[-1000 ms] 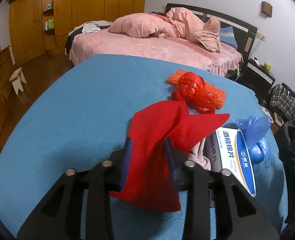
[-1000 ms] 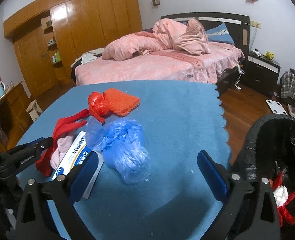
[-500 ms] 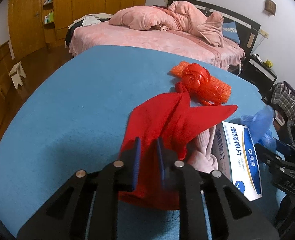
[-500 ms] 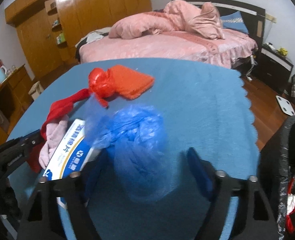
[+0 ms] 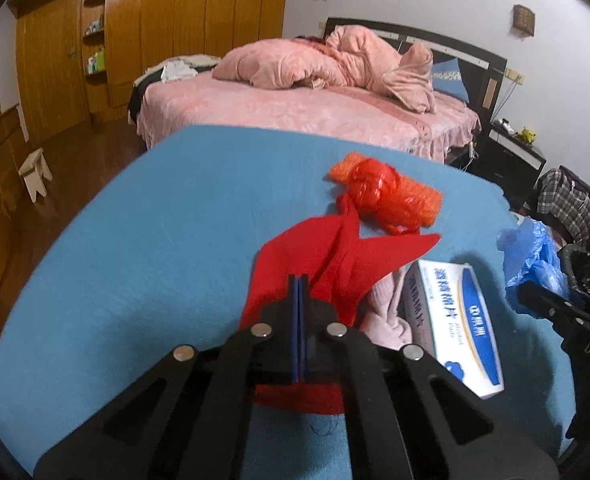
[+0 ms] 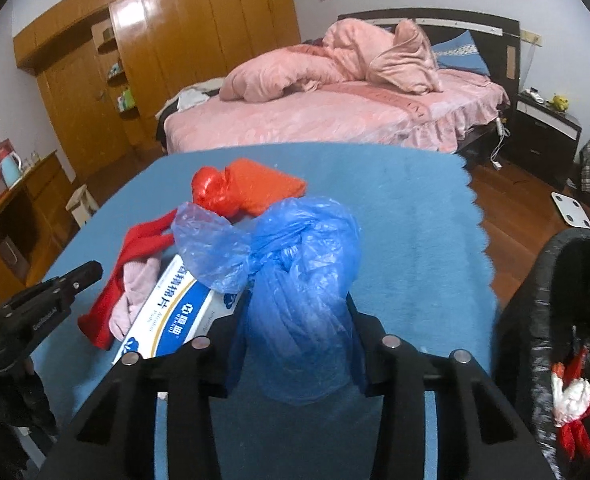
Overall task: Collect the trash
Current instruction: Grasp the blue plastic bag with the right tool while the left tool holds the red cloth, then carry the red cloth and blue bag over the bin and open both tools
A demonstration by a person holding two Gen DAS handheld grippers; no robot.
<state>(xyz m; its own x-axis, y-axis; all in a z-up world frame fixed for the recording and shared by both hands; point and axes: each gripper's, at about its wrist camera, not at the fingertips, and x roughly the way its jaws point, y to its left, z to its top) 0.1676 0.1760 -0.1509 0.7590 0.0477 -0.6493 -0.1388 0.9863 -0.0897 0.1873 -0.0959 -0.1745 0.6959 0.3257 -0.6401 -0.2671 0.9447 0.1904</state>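
Both claws on trash, bin at my right.

My left claw is clamped flat on the red cloth lying on the blue desk. My right claw is closing, with the knotted blue plastic bag between its jaws. The white-blue box rests beside the bag, on a pink rag. The black-lined bin off the desk's edge holds a white wad with red ribbon.

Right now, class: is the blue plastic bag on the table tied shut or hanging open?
Tied shut. The blue plastic bag has a twisted knot at its neck, with a loose tail beside the knot.
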